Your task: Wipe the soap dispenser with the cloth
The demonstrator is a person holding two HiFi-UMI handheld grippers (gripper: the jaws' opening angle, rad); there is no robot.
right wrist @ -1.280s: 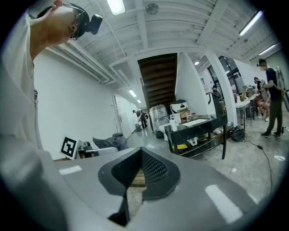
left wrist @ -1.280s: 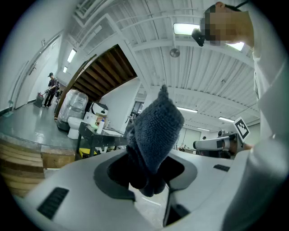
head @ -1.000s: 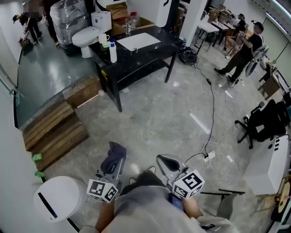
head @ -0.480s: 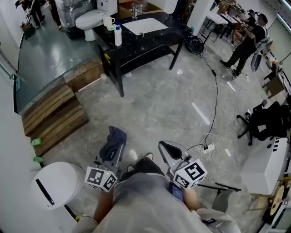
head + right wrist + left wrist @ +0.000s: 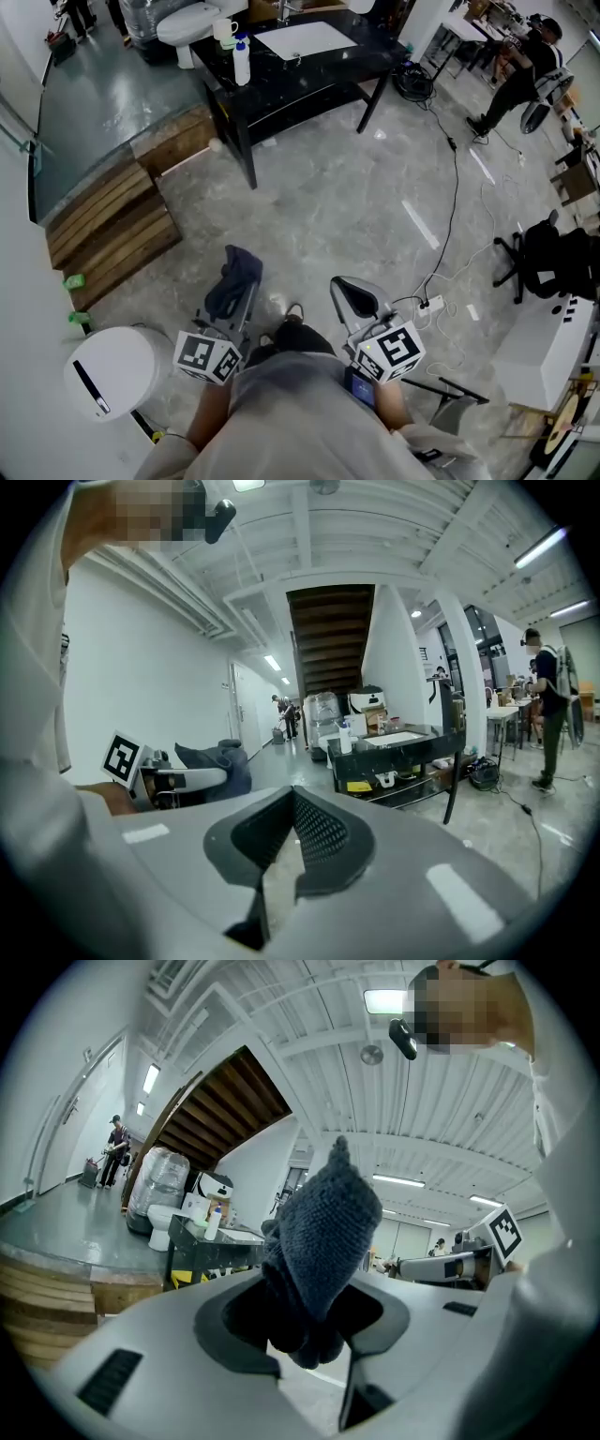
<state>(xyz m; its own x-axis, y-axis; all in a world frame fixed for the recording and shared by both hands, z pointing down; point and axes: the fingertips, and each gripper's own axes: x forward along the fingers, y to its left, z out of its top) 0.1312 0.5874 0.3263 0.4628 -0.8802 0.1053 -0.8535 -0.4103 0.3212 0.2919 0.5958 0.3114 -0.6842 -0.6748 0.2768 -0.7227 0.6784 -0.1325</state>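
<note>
The left tongs pinch the cloth, which hides their tips. The right tongs are closed, empty. Far ahead, the small soap dispenser stands on the desk.

A black table stands near a toilet and wooden steps.

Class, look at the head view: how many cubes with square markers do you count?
2. One marker cube sits on the left gripper, which holds the dark cloth; the other marker cube sits on the right gripper. None appears hidden.
</note>
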